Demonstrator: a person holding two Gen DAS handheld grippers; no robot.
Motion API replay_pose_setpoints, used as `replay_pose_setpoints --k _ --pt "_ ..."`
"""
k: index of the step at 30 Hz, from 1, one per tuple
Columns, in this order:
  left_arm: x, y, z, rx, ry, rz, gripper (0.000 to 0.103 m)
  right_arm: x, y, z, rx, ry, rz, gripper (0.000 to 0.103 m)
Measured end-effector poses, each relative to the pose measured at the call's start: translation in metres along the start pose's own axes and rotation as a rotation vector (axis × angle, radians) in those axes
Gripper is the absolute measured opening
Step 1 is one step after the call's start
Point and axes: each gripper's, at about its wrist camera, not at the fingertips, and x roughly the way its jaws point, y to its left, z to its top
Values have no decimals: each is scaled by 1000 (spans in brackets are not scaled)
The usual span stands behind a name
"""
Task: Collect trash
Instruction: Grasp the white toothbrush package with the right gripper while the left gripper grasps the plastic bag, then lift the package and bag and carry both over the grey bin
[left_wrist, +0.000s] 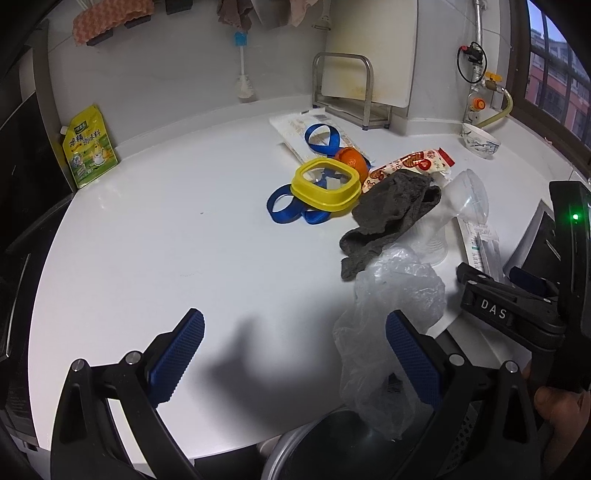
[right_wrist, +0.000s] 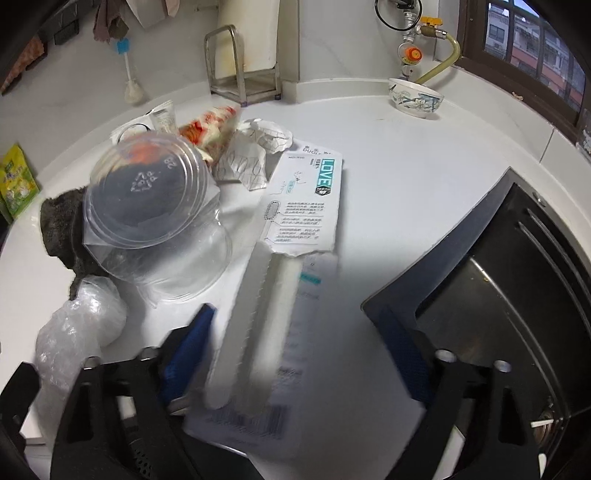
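The toothbrush package (right_wrist: 291, 280), torn open at its middle, lies flat on the white counter (right_wrist: 406, 206), its near end between the spread blue fingers (right_wrist: 192, 347) of the right gripper (right_wrist: 299, 354), which is open and grips nothing. Just left of it a clear plastic cup (right_wrist: 155, 221) lies tipped over on a grey rag (right_wrist: 61, 229), with a crumpled clear bag (right_wrist: 77, 332) nearer. Beyond the cup sit a red-and-white wrapper (right_wrist: 210, 125) and crumpled paper (right_wrist: 258, 147). The black sink (right_wrist: 509, 295) is to the right.

The left gripper (left_wrist: 295, 354) is also open and empty above bare counter, the clear bag touching its right finger (left_wrist: 413, 362). Farther off lie a yellow lid ring (left_wrist: 327, 184), a blue strap (left_wrist: 288, 206) and an orange ball (left_wrist: 352, 158)
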Motion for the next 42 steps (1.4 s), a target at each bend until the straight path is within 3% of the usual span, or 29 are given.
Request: replay_pose_setpoints --k 1,2,18,26,39,42 --pt "0 -1 0 0 -1 -2 97 -2 -1 1 1 -5 -6 56" --pt "-1 -3 0 1 -4 -6 97 -3 -5 1 5 -7 -12 50" --pt "0 -23 3 -13 -16 -42 97 -14 -46 -7 119 -24 133 50" --pt "-18 -18 7 -43 -67 -59 97 -22 -49 -10 131 -48 162 50" --pt "11 -61 5 76 -60 -21 97 -42 -64 -14 147 -72 155 50" --pt "17 -62 4 71 -57 -29 93 -42 -63 -16 142 -68 154 50"
